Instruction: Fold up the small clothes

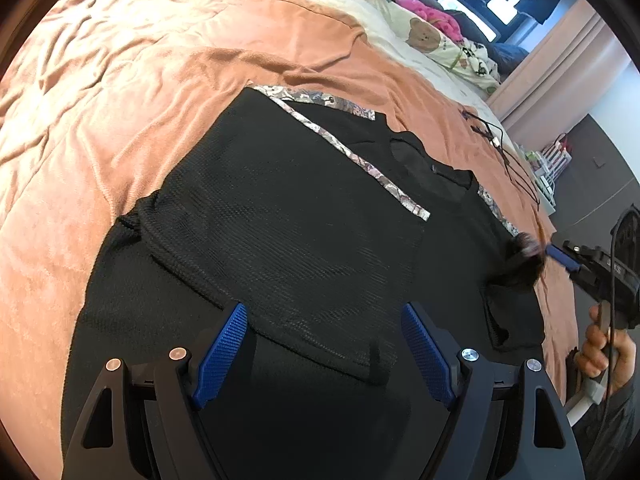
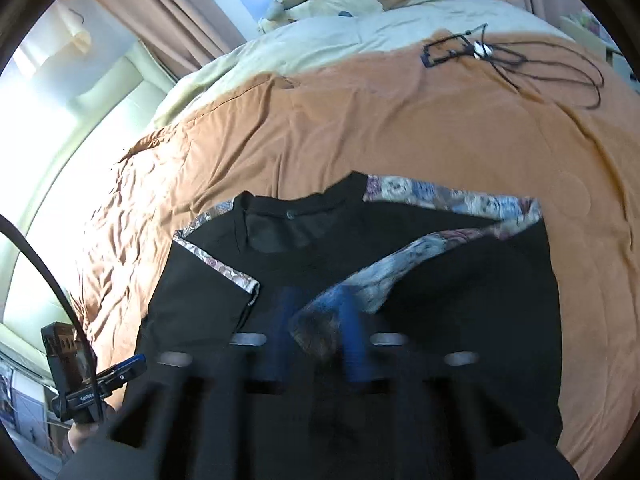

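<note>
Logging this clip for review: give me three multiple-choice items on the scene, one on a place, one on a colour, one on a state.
1. Where does the shirt lie?
A. on the blanket
B. on a chair
C. in a basket

2. What colour is the shirt's body?
A. white
B. black
C. red

3. How do the left tongs stand?
A. shut on a sock
B. shut on nothing
C. open over the shirt

Answers:
1 A, orange blanket shows all round it.
2 B, black knit with patterned trim.
3 C, blue pads wide apart, nothing pinched.
</note>
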`<state>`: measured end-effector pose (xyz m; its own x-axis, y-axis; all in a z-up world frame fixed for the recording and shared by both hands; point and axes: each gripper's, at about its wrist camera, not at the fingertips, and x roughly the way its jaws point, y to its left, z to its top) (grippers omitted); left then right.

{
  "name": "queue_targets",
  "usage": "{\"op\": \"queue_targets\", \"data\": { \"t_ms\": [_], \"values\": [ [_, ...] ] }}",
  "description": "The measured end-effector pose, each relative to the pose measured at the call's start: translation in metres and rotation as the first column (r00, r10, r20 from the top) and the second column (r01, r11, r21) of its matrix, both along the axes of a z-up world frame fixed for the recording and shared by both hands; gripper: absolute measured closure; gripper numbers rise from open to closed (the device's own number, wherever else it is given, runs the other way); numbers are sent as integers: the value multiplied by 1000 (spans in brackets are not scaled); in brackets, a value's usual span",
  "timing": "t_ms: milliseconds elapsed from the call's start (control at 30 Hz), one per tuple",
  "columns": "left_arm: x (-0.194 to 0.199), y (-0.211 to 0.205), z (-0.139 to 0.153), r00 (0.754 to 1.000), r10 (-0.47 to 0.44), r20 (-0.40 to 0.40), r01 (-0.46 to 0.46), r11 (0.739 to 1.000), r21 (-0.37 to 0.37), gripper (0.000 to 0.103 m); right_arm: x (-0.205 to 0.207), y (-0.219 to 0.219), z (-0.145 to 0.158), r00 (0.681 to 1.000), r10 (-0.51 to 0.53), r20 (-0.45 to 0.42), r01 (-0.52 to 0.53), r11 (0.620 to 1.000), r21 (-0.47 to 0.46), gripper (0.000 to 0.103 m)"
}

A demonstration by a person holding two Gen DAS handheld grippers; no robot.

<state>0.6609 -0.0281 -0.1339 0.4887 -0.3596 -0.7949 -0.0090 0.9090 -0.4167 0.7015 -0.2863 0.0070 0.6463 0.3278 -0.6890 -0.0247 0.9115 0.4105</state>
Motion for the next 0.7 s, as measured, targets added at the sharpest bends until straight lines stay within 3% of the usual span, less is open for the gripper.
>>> {"op": "queue_targets", "data": {
  "t_ms": [33, 333, 700],
  "values": [
    [1, -2, 0, 1000, -4, 2, 4, 1000, 1, 22, -4, -2, 0, 1000, -14, 12, 14, 1000, -6, 33],
    [8, -48, 2, 997, -75, 1, 75, 997, -11, 22, -58, -44, -8, 995, -100, 28, 98, 993, 65, 32],
    [9, -127, 4, 982, -187, -13, 187, 982, -18, 22, -135, -79, -20, 977, -215, 11, 214, 977, 18, 32]
  ]
}}
